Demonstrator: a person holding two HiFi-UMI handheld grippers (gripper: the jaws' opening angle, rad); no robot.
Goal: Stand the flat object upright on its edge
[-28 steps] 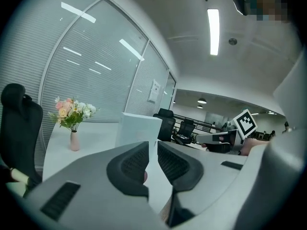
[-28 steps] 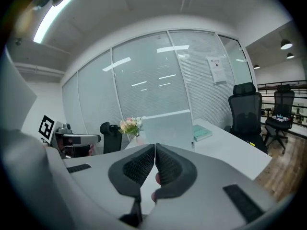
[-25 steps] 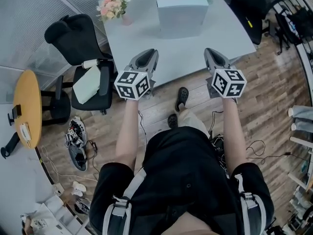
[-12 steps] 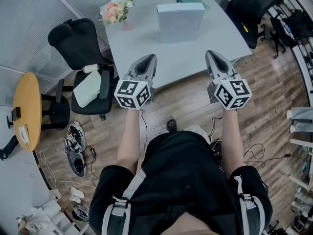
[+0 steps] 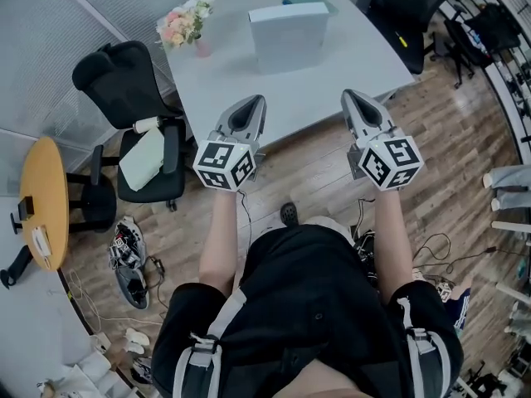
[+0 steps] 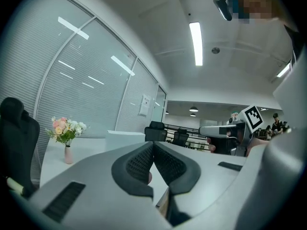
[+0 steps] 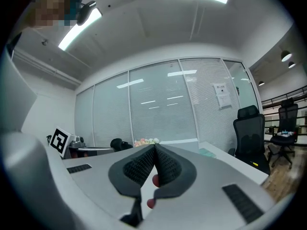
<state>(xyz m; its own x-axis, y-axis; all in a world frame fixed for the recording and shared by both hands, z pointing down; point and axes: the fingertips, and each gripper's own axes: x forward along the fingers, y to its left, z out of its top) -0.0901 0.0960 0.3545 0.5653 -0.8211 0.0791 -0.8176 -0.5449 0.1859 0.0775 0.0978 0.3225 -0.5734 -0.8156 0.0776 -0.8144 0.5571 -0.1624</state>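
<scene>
Left tongs [image 5: 258, 100] and right tongs [image 5: 348, 94]: both pressed together, nothing between the jaws. They are held side by side at the near edge of the white table [image 5: 332, 69]. The pale blue-grey flat rectangular box [image 5: 288, 33] stands upright on the table, ahead of both tongs and well apart from them. A vase of pink flowers [image 5: 187, 25] stands beyond the left tongs.

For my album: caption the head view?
Person holding left gripper and right gripper, fingers shut, empty, facing a white table with box and flowers.
</scene>
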